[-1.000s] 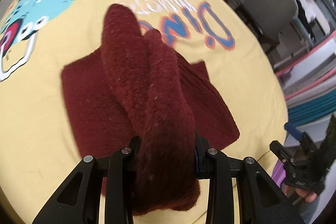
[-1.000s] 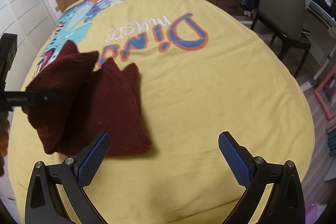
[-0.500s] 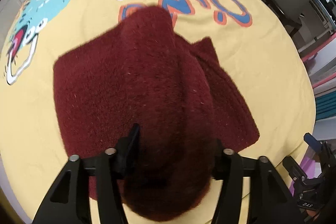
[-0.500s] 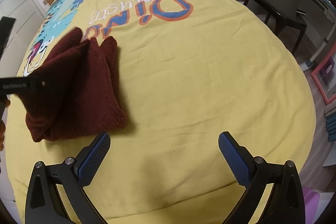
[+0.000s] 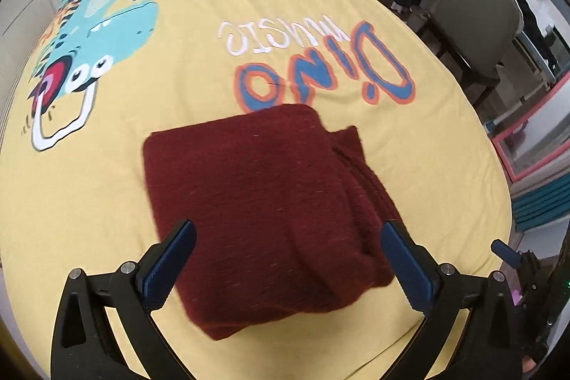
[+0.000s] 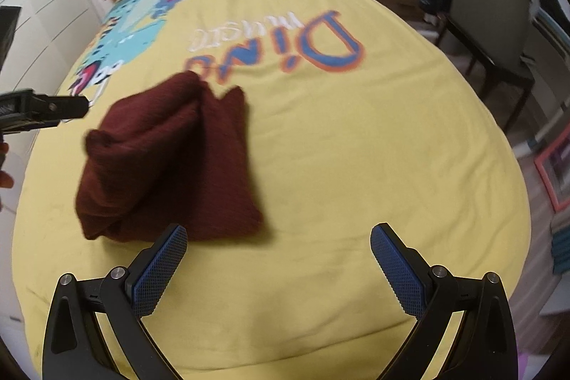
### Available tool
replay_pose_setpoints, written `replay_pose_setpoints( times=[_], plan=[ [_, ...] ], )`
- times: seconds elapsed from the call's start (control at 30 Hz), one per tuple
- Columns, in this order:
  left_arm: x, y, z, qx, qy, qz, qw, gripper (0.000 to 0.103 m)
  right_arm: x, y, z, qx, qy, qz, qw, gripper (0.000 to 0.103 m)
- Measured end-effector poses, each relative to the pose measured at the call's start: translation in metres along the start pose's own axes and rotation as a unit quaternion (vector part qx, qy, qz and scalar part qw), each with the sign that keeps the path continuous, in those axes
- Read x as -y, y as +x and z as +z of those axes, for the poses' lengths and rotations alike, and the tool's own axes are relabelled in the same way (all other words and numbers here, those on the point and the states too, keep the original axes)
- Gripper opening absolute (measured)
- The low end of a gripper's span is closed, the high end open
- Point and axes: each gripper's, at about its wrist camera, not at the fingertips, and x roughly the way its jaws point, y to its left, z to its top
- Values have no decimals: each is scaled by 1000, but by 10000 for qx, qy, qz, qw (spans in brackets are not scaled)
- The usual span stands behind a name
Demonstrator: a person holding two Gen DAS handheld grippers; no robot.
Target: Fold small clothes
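A: Where is the maroon garment (image 5: 270, 198)?
B: Folded at frame centre on the yellow bedspread (image 5: 185, 66).
A: The grippers?
B: Left gripper (image 5: 285, 251) opening over it, not touching; right gripper (image 6: 278, 259) spread, empty.

support: bed (image 5: 149, 187), yellow dinosaur-print cover | on it: folded dark-red knit garment (image 5: 270, 205), near front edge
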Motion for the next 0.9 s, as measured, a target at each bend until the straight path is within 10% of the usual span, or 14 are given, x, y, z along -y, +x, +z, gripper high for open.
replay_pose_setpoints(
  times=[0.4,0.67,0.9],
  plan=[
    [-104,-33,-52,-2,-601,495,9970,102,-98,21,96,-503,-684,507,9951,98],
    [-150,-39,-113,-73,-982,452,9941,102,-128,125,100,-2057,-759,454,9746,75],
    [-159,-36,-125,-63,-1012,490,9936,102,-101,128,83,-1908,-413,767,9777,28]
  ],
)
